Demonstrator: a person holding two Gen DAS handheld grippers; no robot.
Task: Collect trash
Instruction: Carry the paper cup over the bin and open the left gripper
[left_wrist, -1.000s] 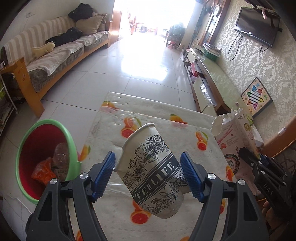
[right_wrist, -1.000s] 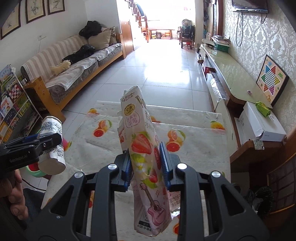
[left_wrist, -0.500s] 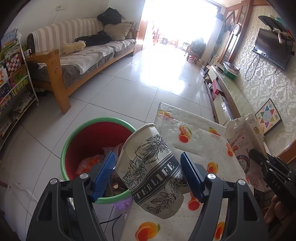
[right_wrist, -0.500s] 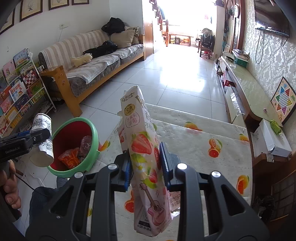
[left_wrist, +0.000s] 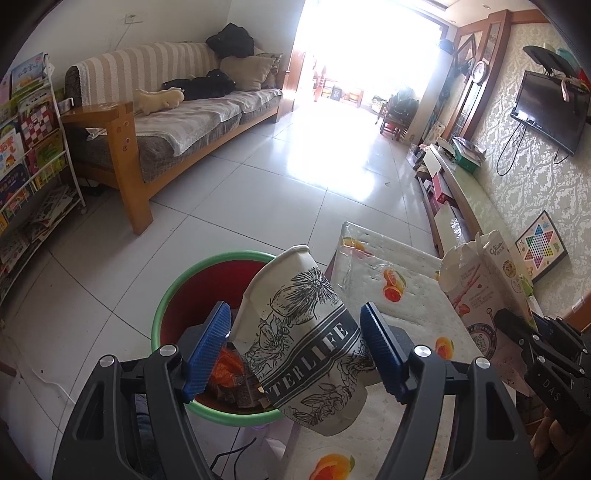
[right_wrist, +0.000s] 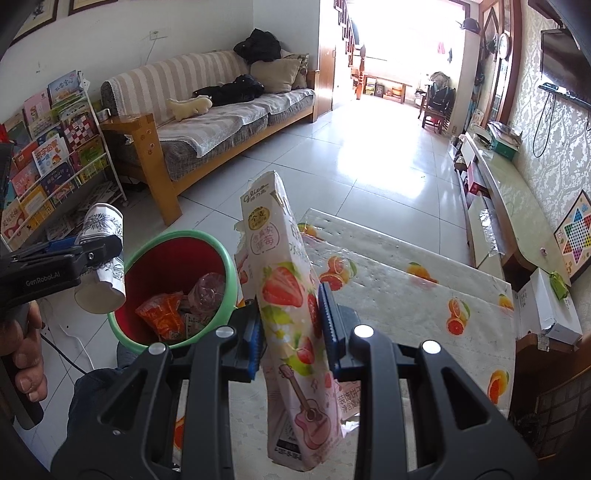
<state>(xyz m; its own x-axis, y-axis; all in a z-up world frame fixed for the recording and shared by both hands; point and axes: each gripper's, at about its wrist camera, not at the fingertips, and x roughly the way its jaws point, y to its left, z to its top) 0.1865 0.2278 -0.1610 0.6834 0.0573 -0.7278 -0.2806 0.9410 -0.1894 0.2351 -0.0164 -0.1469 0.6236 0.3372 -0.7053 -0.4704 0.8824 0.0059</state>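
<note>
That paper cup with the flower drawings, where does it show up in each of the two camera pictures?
Left wrist view: the paper cup fills the lower middle, tilted, between the blue jaws, over the bin's near rim.
Right wrist view: the paper cup is small at the left edge, held by the left gripper.
Shared landmark: the green-rimmed red bin, just beside the cup in both.

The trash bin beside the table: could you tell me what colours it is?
The trash bin has a green rim and red inside, clearest in the right wrist view.
</note>
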